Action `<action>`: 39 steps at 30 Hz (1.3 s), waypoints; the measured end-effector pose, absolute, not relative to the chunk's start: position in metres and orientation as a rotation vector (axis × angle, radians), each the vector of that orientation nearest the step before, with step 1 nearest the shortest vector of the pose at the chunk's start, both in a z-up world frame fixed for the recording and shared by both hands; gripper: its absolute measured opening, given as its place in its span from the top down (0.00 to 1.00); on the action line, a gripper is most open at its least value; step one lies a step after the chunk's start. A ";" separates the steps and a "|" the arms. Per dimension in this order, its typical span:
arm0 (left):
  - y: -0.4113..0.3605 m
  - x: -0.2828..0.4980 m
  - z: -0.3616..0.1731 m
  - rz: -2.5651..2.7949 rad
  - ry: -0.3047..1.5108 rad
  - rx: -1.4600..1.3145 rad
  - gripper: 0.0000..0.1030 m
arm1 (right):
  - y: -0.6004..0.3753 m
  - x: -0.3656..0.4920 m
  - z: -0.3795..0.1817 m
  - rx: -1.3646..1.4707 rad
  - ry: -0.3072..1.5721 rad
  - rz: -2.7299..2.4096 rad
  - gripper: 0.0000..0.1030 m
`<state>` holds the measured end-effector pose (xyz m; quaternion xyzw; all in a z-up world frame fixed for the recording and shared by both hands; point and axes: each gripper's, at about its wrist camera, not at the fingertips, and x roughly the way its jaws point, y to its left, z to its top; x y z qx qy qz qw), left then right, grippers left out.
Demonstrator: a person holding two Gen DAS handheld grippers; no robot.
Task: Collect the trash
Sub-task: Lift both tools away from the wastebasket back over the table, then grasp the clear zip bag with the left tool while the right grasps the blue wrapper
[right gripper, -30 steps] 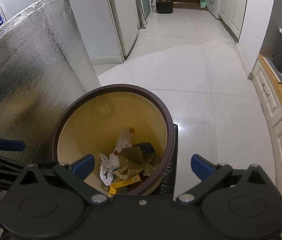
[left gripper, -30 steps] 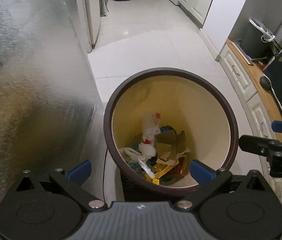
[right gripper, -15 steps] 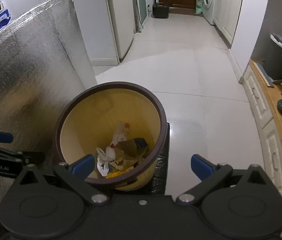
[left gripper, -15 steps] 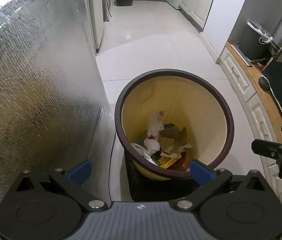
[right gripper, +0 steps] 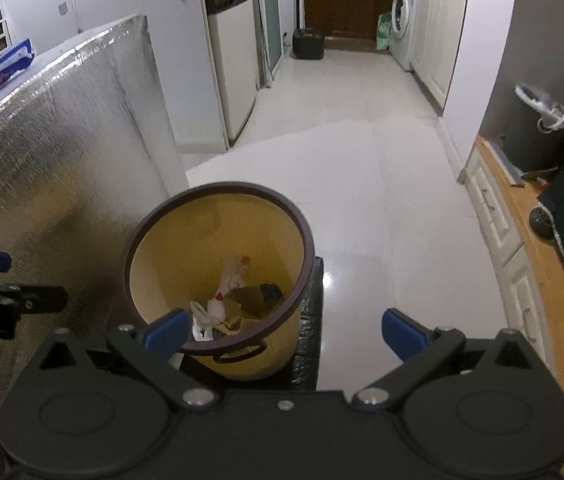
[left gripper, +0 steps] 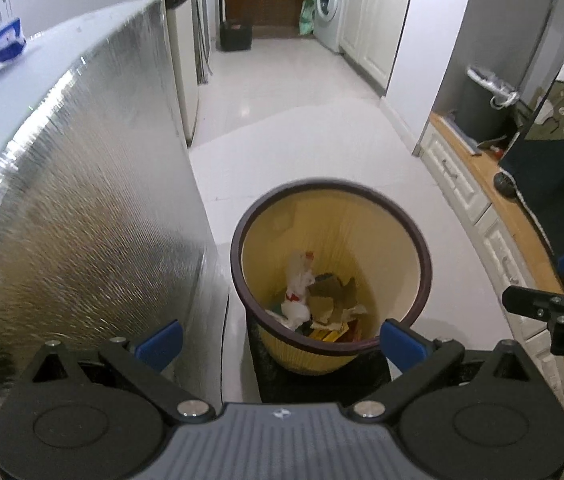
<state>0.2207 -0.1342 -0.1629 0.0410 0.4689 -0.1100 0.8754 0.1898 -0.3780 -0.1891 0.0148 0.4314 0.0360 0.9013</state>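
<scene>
Left wrist view: left claw (left gripper: 279, 338) spread wide, nothing between the blue pads, hanging above and short of the bin (left gripper: 330, 276). Bin is yellow with a dark brown rim, standing on a black mat (left gripper: 318, 376) on the white floor (left gripper: 302, 148), just beside the foil-clad panel (left gripper: 81, 208). Inside, at the bottom: white crumpled plastic (left gripper: 297, 292) with red print, torn brown cardboard (left gripper: 332, 294), yellow packaging (left gripper: 328, 334); bin is well under half full. The right claw's tip shows at the frame's right edge. A grey bin (left gripper: 482, 108) with a white liner stands far off to the right, contents hidden. Right wrist view: right claw (right gripper: 284, 330) also spread, empty, its left pad over the bin's (right gripper: 219, 280) near rim, right pad over bare floor. Same trash (right gripper: 225, 300) seen low inside. A thin handle shows on the bin's near outer wall. No loose trash visible on the floor in either view, so the collected trash appears to sit in the bin. Risks, as judged: if a claw descends blind it may strike the rim and tip the light bin off the mat; the two claws sit close and could collide over the opening; light plastic could slip from a loose pinch; foil panel close on the left limits swing.
</scene>
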 end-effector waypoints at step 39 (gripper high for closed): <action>0.024 0.207 0.039 -0.144 0.453 0.107 0.00 | -0.225 0.191 -0.009 -0.099 0.433 0.234 0.00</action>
